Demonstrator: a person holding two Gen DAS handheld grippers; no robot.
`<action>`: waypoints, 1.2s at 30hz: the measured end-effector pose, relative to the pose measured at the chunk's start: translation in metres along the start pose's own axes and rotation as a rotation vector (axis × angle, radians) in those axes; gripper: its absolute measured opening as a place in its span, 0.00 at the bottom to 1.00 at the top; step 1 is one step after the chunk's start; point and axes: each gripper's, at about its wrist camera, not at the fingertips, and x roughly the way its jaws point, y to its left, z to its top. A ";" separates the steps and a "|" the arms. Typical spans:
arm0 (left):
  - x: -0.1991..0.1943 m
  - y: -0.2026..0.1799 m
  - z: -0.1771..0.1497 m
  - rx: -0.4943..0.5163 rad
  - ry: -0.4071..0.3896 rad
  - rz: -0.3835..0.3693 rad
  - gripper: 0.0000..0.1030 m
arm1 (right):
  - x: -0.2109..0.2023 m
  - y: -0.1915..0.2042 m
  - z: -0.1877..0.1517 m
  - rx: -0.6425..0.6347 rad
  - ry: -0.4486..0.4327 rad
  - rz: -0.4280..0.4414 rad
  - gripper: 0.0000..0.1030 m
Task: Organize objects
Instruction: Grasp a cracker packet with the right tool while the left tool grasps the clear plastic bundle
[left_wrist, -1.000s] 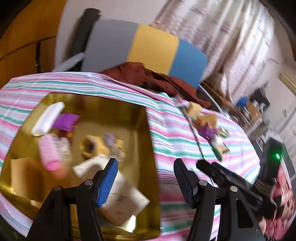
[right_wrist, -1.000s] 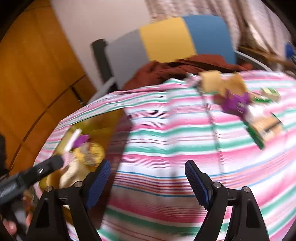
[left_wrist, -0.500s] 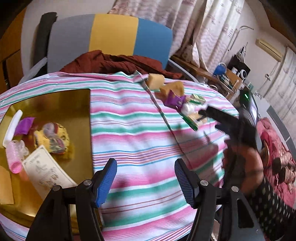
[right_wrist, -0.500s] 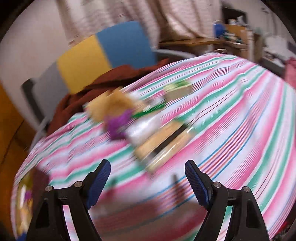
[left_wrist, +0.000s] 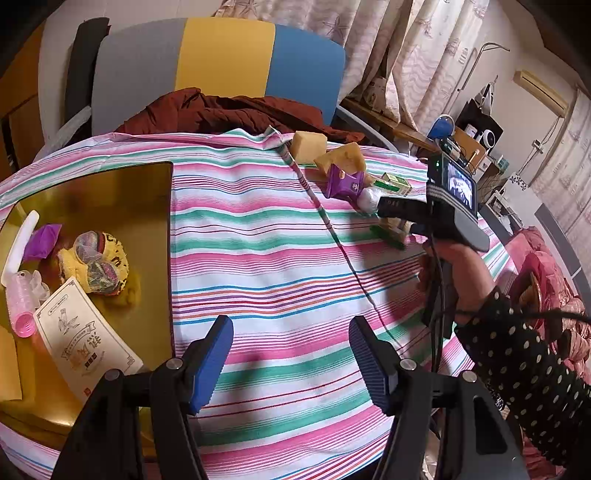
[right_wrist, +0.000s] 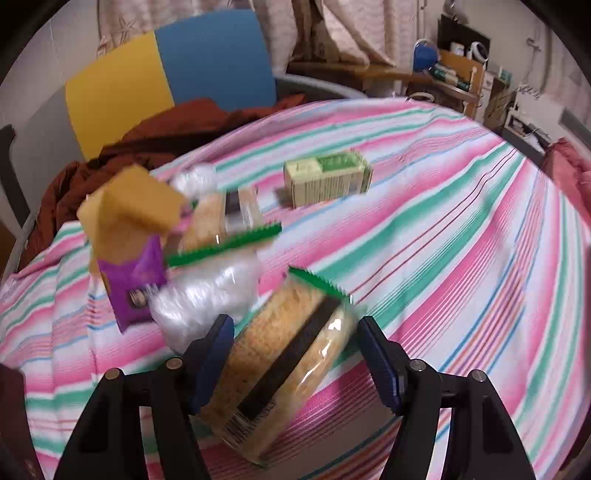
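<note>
The step in hand is the pick of a cracker packet (right_wrist: 284, 354), which lies on the striped worktop (right_wrist: 461, 258) between the fingers of the right gripper (right_wrist: 295, 354). Its jaws have just been closing, but the right pad is not yet touching. Next it must clamp and carry the packet toward the gold tray (left_wrist: 110, 206), left of the left gripper (left_wrist: 291, 354) (apart, empty).

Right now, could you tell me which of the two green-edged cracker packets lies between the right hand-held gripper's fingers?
The nearer cracker packet, with the dark band across it; the other packet lies farther off beside the yellow sponge.

The right gripper (right_wrist: 295, 354) — fingers closing — straddles a clear cracker packet (right_wrist: 284, 354) on the striped cloth (right_wrist: 461, 240).
</note>
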 end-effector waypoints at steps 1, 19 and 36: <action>0.001 -0.001 0.001 0.005 0.002 0.001 0.64 | -0.001 0.000 -0.002 -0.030 -0.009 -0.007 0.63; 0.132 -0.102 0.094 0.325 0.105 -0.092 0.65 | -0.021 -0.067 -0.030 -0.082 -0.122 0.088 0.52; 0.248 -0.170 0.136 0.593 0.129 0.003 0.47 | -0.018 -0.074 -0.034 -0.046 -0.169 0.131 0.52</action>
